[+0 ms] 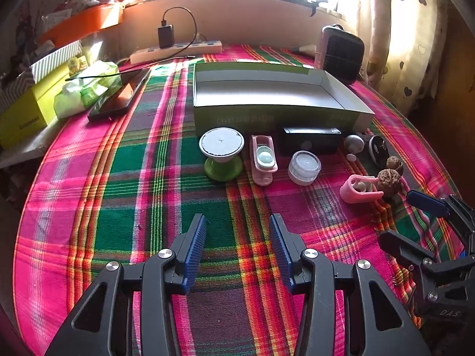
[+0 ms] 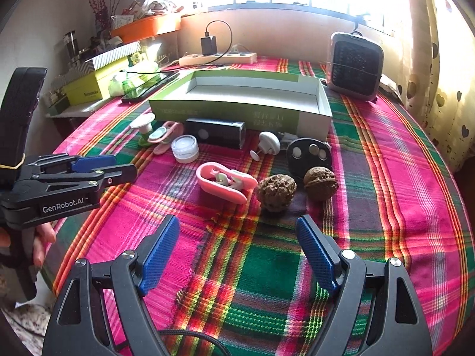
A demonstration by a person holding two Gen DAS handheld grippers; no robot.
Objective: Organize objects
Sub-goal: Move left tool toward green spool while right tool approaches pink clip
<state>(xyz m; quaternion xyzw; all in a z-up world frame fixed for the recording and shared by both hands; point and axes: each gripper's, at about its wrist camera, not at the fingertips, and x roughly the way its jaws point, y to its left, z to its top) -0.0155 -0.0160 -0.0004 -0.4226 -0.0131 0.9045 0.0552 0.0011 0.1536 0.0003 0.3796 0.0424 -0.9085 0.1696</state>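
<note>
the table wears a woven plaid cloth (image 2: 386, 178), matt and coarse, its threads plain to see, puckered near the middle. the open green box (image 1: 267, 118) looks like smooth printed cardboard with a matt white inside. two walnuts (image 2: 276, 191) are rough, deeply wrinkled and dull brown. the pink clip-like holder (image 2: 225, 182) is smooth plastic with a soft sheen. the small round jar (image 2: 185, 146) is clear, glossy plastic. the black box (image 2: 216, 132) has a shiny wrapped surface. the phone (image 1: 118, 98) shows a glossy glass face. the left gripper (image 1: 237, 234) and right gripper (image 2: 237, 237) are matt black plastic with ribbed blue pads (image 2: 314, 252) and bright metal screws.
</note>
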